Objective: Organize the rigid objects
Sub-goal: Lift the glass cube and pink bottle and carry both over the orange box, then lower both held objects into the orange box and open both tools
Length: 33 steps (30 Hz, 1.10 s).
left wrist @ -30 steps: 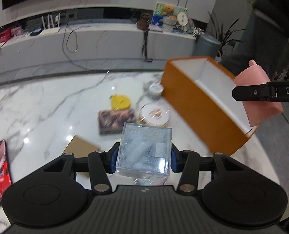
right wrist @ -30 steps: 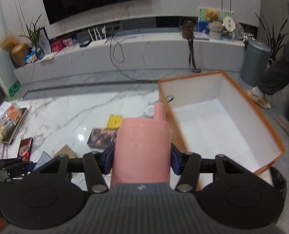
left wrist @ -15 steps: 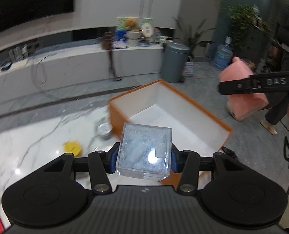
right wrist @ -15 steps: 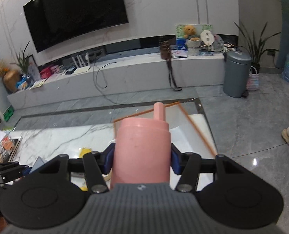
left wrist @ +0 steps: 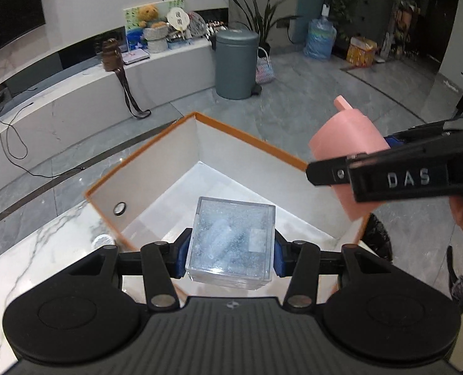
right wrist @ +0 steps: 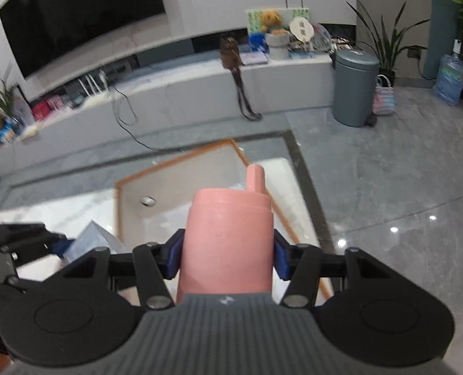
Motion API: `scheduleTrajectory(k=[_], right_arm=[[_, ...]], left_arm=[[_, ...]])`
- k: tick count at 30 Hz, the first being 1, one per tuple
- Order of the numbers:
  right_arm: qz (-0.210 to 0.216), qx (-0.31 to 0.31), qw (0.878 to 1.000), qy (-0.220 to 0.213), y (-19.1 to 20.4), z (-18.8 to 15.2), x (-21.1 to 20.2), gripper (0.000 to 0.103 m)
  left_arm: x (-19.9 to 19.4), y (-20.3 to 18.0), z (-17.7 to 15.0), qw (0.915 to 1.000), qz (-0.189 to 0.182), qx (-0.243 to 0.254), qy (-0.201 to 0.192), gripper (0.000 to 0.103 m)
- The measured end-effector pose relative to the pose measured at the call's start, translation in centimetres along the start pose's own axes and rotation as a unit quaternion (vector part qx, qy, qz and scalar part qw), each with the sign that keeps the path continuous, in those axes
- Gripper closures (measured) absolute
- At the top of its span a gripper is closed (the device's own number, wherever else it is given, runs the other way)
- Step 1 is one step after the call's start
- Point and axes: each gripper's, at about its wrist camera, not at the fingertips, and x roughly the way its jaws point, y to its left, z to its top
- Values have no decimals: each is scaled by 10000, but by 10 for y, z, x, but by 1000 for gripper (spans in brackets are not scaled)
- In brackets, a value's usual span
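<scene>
Marble worktop (left wrist: 44,250) carries an orange box (left wrist: 144,153). Left view: left tongs (left wrist: 229,247) pinch a clear case (left wrist: 231,237) above the box's white floor; lower it level before releasing. Right view: right tongs (right wrist: 226,256) pinch a pink bottle (right wrist: 228,237) over the box's right rim; move inward first.

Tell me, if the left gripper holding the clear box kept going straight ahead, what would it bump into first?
Probably the white inside of the orange box. The left gripper, shut on the clear box, points down into its open top, though depth is hard to judge.
</scene>
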Motion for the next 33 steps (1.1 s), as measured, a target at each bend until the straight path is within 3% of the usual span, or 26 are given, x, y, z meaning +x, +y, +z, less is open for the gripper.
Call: scheduleTrajectory(k=[6, 15, 33], right_arm=[[-70, 56, 9993, 359, -16, -13, 46, 48], [197, -122, 9966, 785, -16, -29, 92, 48], [-162, -673, 9857, 1538, 2, -51, 131, 48]], left_arm=[[43, -6, -10, 9995, 76, -24, 317, 47], [73, -19, -25, 9962, 25, 419, 757, 47], [101, -28, -37, 9881, -136, 739, 1342, 47]])
